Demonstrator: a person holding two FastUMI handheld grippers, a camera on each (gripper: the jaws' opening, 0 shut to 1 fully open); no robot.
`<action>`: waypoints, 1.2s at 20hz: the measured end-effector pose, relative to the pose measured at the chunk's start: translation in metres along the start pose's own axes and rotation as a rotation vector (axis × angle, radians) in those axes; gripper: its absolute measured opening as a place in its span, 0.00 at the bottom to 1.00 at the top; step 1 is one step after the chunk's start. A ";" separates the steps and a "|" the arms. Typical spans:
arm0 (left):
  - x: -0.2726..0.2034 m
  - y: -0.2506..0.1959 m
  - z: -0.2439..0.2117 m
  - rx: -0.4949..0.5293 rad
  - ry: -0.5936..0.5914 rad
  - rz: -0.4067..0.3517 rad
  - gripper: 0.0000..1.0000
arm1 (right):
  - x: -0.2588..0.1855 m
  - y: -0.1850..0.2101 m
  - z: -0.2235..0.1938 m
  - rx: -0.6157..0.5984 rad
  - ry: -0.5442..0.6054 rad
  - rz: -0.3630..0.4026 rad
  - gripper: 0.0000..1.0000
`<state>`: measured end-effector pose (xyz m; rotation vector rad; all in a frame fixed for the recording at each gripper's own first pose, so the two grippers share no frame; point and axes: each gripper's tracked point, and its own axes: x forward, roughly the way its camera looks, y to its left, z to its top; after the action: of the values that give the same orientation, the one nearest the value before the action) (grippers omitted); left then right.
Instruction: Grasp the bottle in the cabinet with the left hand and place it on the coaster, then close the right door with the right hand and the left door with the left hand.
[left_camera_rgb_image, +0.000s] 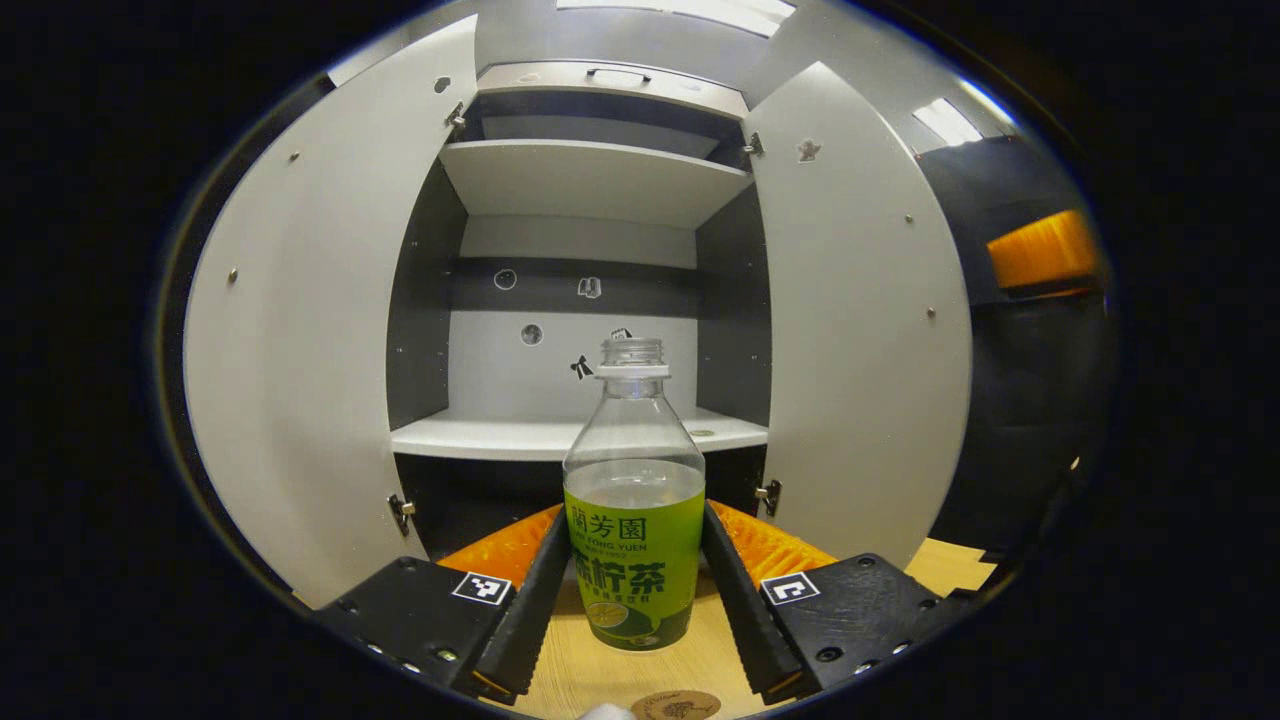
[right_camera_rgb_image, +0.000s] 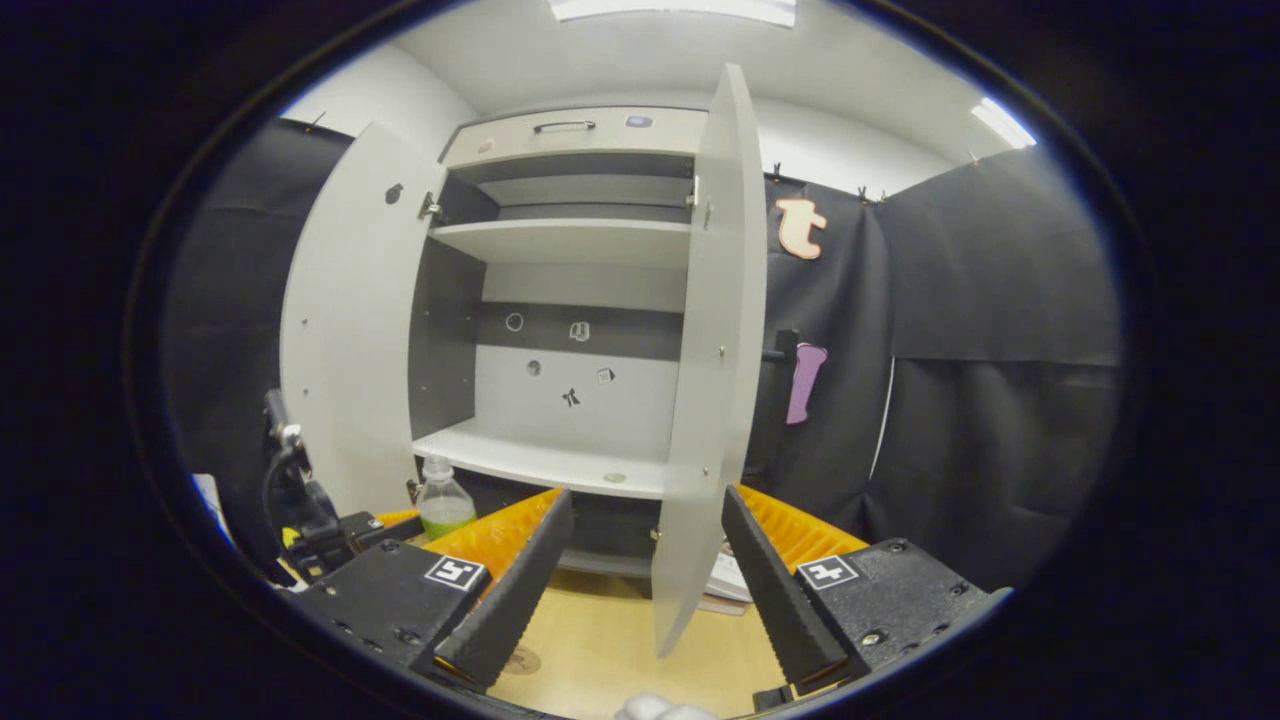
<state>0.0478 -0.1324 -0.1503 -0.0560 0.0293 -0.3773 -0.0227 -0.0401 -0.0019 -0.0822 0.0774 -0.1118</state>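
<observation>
A clear bottle (left_camera_rgb_image: 634, 500) with a green label and no cap stands upright between my left gripper's (left_camera_rgb_image: 634, 510) fingers, which press on both of its sides just above the wooden table. A round coaster (left_camera_rgb_image: 676, 706) lies on the table close below and in front of it. The grey cabinet stands straight ahead with its left door (left_camera_rgb_image: 300, 380) and right door (left_camera_rgb_image: 860, 350) both swung wide. In the right gripper view my right gripper (right_camera_rgb_image: 647, 495) is open and holds nothing, with the right door's (right_camera_rgb_image: 710, 350) edge just beyond its fingers. The bottle (right_camera_rgb_image: 445, 500) and the left gripper (right_camera_rgb_image: 340, 535) appear at the lower left.
The cabinet's lower shelf (left_camera_rgb_image: 500, 435) and upper shelf (left_camera_rgb_image: 590, 165) are bare, with a drawer (right_camera_rgb_image: 565, 130) on top. The wooden table (right_camera_rgb_image: 600, 630) runs in front of the cabinet. Some flat papers (right_camera_rgb_image: 728, 580) lie behind the right door's lower edge.
</observation>
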 end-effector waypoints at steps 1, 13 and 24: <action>-0.008 -0.007 -0.015 0.006 0.003 -0.021 0.75 | -0.002 -0.003 -0.003 -0.006 0.012 -0.007 0.99; -0.034 -0.042 -0.134 -0.042 0.034 -0.098 0.76 | -0.014 -0.023 -0.031 -0.092 0.115 -0.040 0.99; -0.035 -0.045 -0.173 0.007 0.073 -0.098 0.81 | -0.019 -0.017 -0.038 -0.136 0.144 -0.027 0.99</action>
<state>-0.0079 -0.1702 -0.3196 -0.0364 0.0976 -0.4771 -0.0459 -0.0577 -0.0367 -0.2106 0.2278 -0.1394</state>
